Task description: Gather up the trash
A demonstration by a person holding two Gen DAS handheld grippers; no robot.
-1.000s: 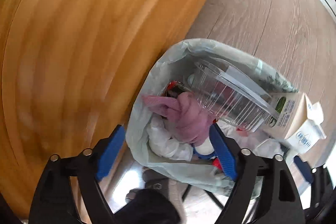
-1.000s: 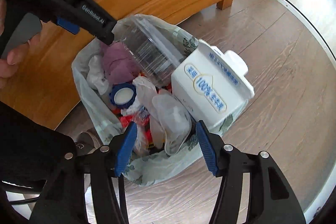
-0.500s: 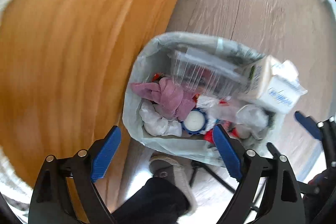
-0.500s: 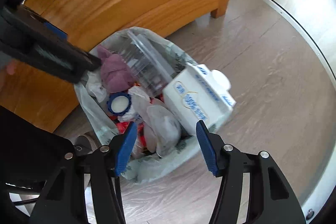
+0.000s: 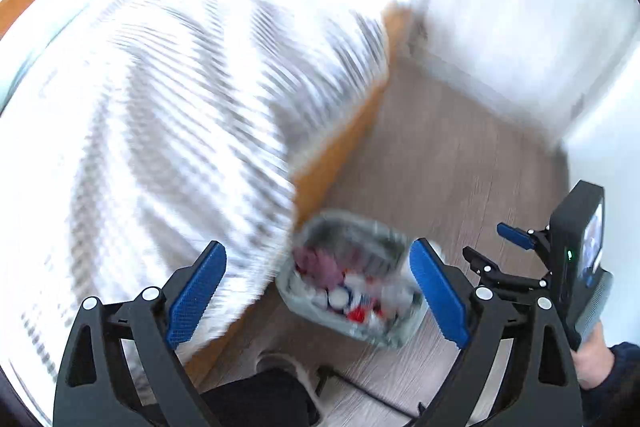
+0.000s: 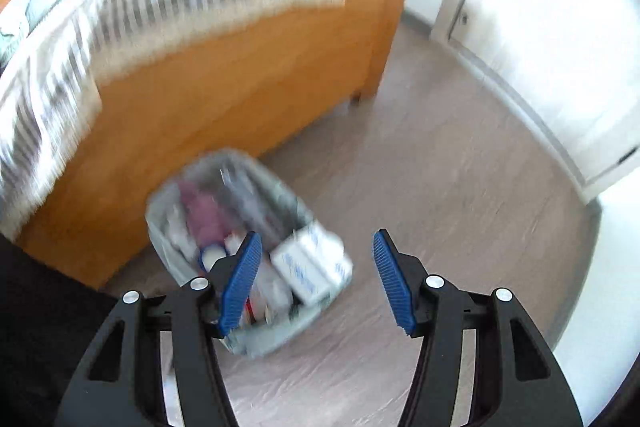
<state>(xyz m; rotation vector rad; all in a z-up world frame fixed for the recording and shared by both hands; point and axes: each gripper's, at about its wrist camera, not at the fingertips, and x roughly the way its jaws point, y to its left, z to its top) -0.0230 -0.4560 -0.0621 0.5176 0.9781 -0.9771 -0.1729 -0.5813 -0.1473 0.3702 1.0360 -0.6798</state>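
The left gripper has its blue pads spread wide with nothing between them, and its jaws are opening further; the trash bag shows through the gap only because it sits far below on the floor, low and centre in the left wrist view, not because it is being reached for. The right gripper is likewise parted and empty, its jaws opening a little, with bare floor between its pads and the bag just left of its left pad in the right wrist view. Empty, spread jaws suggest that both hands are free to take the next piece of trash. The bag stands open-mouthed on the floor, close against the orange wooden side of the bed, probably so it stays propped and easy to drop things into. It looks full: a white carton lies at its lower right edge, a pinkish-purple cloth toward its upper left, and a blue-rimmed lid among blurred wrappers. A striped blanket covers the bed, filling the upper left of the left wrist view. At the far right of that view a hand holds the right gripper's handle. Both views are blurred, so finer details are unclear.
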